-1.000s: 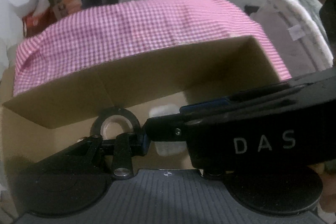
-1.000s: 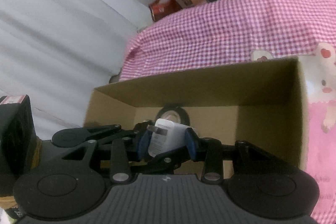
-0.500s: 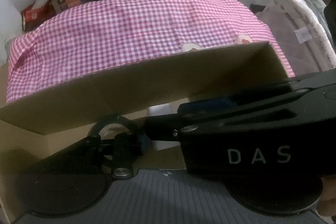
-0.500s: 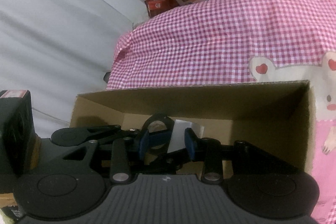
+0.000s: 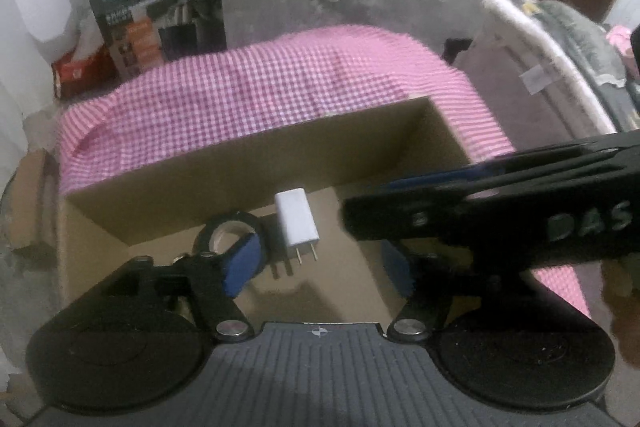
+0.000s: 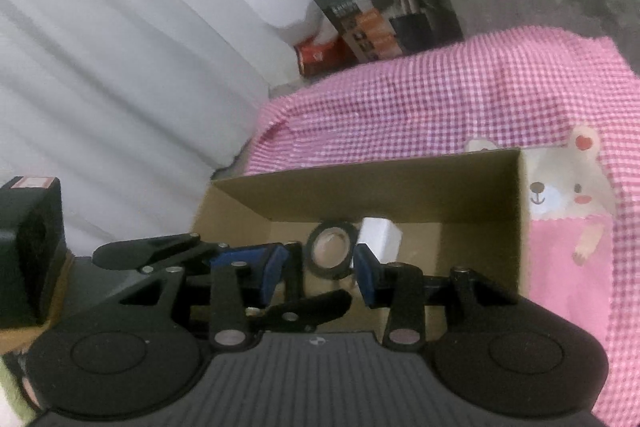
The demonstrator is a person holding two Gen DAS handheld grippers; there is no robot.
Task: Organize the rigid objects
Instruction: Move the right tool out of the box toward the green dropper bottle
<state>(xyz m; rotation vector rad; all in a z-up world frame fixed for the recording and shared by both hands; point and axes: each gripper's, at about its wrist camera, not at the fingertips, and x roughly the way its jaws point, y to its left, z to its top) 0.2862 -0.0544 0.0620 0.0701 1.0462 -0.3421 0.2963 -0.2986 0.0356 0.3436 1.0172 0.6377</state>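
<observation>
The left tongs [image 5: 320,267] have just been spreading apart and grip nothing. In the cardboard box [image 5: 224,187] at mid-frame, the white plug adapter [image 5: 297,219] lies flat, just right of the black tape roll [image 5: 228,231]. The right tongs [image 6: 316,269] stand partly apart, also gripping nothing, above the box [image 6: 400,187] on the pink gingham cloth [image 6: 440,95].

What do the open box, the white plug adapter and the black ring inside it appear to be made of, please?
The box looks like plain brown cardboard: matte, with thin cut edges. The plug adapter seems to be smooth white plastic with two metal-looking prongs. The black ring is probably a roll of tape, dark outside with a pale core; blur leaves that uncertain.
</observation>
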